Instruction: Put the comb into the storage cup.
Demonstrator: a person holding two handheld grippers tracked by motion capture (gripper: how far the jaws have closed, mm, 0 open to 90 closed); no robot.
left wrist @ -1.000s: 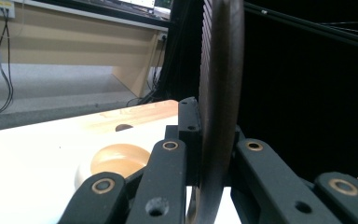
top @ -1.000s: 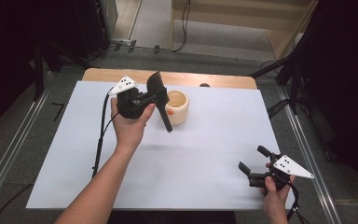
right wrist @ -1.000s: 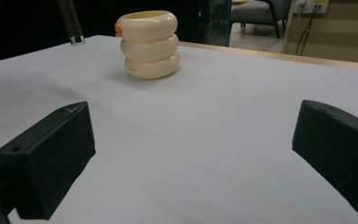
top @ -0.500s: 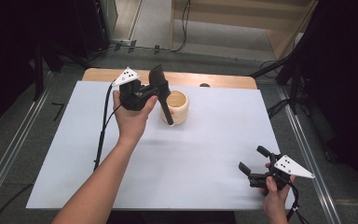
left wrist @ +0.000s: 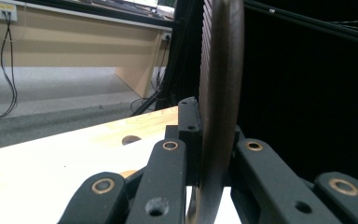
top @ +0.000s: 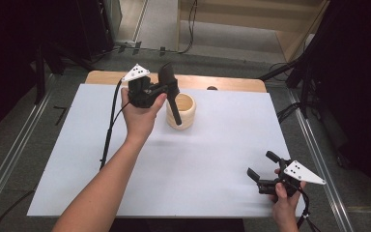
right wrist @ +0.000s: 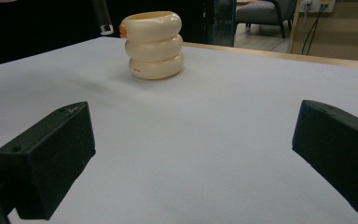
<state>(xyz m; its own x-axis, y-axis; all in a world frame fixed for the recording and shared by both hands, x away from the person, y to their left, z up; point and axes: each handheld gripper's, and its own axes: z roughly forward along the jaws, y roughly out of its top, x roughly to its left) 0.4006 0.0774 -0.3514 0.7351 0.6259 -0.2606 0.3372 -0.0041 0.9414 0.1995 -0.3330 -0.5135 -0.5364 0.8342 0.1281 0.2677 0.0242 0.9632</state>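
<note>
The left claw (top: 166, 92), clamped shut on a dark spatula (top: 170, 94), has drifted toward the table's (top: 125, 193) far edge, its handle tip now beside the cream ringed holder's (top: 181, 111) rim. Dropping it in seems next. The right claw (top: 263, 169) waits open, empty.

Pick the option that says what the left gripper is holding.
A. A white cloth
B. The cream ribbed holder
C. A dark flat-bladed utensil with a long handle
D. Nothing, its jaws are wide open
C: the left gripper is clamped on a dark flat-bladed utensil whose long handle slants down in front of the cream ribbed holder; in the left gripper view the blade stands edge-on between the jaws.
</note>
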